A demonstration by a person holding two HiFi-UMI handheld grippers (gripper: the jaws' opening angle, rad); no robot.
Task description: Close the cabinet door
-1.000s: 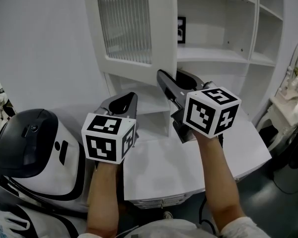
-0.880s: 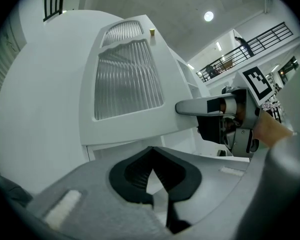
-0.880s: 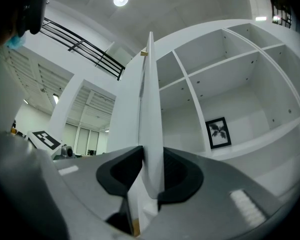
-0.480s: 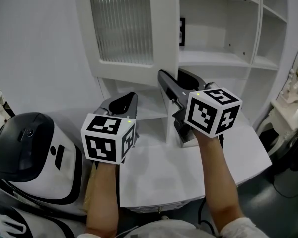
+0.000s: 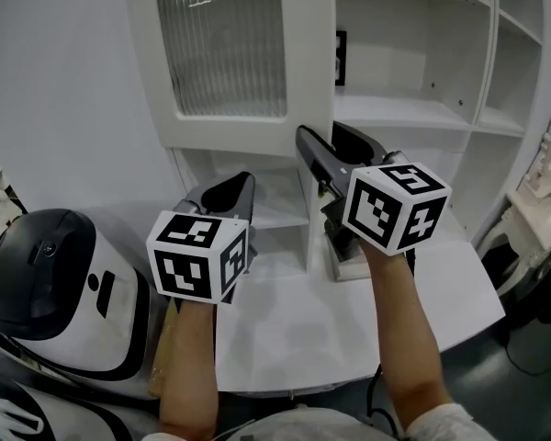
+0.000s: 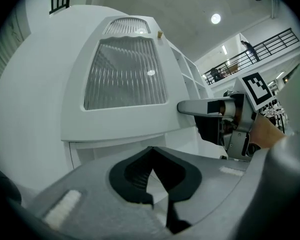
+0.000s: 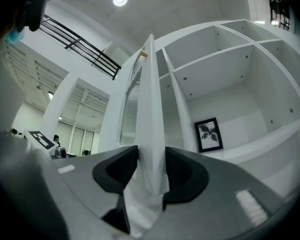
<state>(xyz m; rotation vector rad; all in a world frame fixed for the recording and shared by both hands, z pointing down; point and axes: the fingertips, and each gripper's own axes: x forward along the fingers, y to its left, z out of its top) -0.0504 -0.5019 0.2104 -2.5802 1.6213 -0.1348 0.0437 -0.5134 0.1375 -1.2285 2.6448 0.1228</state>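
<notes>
Two grippers: the right gripper (image 7: 151, 156), jaws just now opening and slack, straddles the upright free edge of the cabinet door (image 7: 151, 104) and is nearest to it. The left gripper (image 6: 152, 156), clenched empty, sits leftward facing the door's ribbed pane (image 6: 125, 74). Open shelves (image 7: 215, 56) lie beyond, rightward.

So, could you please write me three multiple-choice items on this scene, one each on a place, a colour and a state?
1. Where is the picture? A on a chair; B on a cabinet shelf; C on a sofa.
2. What colour is the cabinet? A brown; B black; C white.
3. The door is: A open; B fully shut; C taken off.
Answers: 1 B, it stands at the back of a shelf; 2 C, all its panels are white; 3 A, the right gripper view shows its edge swung out from the shelves.
</notes>
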